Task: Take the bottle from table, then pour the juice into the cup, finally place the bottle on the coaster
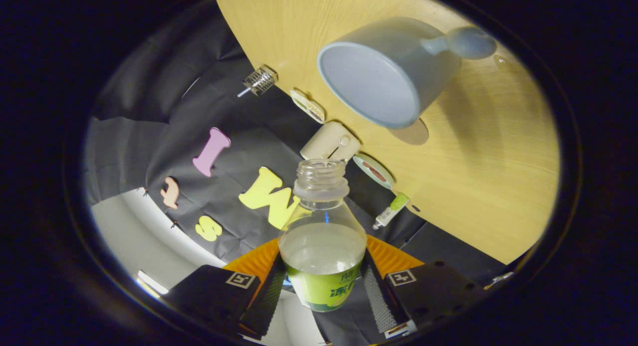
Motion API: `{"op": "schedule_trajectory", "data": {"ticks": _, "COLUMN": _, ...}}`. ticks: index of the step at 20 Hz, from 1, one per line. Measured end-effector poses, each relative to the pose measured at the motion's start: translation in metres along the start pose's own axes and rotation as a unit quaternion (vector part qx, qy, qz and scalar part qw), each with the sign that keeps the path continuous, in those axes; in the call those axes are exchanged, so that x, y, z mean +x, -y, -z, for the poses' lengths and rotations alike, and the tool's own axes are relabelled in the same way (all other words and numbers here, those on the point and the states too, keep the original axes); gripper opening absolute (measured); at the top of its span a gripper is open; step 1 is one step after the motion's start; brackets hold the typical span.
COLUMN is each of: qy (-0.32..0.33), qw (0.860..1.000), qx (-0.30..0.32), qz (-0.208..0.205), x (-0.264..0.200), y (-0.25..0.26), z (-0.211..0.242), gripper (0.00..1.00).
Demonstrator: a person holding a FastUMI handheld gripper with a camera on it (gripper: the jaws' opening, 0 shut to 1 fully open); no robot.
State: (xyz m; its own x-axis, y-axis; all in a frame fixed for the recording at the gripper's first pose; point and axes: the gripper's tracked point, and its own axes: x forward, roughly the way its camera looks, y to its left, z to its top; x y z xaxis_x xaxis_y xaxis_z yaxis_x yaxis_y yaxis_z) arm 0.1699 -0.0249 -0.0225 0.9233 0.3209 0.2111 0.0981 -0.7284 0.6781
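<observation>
**Already lifted: bottle tilts toward the cup**

Clearly the fingers (323, 286) pinch the bottle (323, 236) from both sides at its labelled lower body, one pad on each flank, so the open neck points forward, away from the camera. That low grip leaves the mouth free and keeps the weight of the pale juice near the pads, which should make tipping easier to control. The cap is off, and the liquid fills roughly the lower half of the clear body.

The whole view is rolled, so the wooden worktop (478, 186) slants across the scene; this suggests the bottle is being leaned over for the pour. Beyond the bottle's mouth stands the grey-blue cup (389, 72), its wide opening turned toward the neck, its handle on the far side. A round brown disc, probably the coaster (413, 134), peeks out beside the cup's base. No juice shows in the cup, so pouring seems not yet begun. Small odds and ends line the worktop's edge.
</observation>
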Motion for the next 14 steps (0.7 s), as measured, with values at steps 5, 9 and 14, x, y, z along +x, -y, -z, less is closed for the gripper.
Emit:
{"op": "schedule_trajectory", "data": {"ticks": 5, "qy": 0.001, "qw": 1.0, "qx": 0.003, "qz": -0.004, "x": -0.0072, "y": 0.0014, "z": -0.0048, "gripper": 0.82}}
{"op": "schedule_trajectory", "data": {"ticks": 9, "qy": 0.004, "qw": 1.0, "qx": -0.01, "qz": -0.016, "x": -0.0083, "y": -0.0032, "z": -0.0062, "gripper": 0.82}}
{"op": "schedule_trajectory", "data": {"ticks": 14, "qy": 0.017, "qw": 0.999, "qx": -0.032, "qz": -0.009, "x": -0.0089, "y": -0.0007, "z": -0.0086, "gripper": 0.82}}
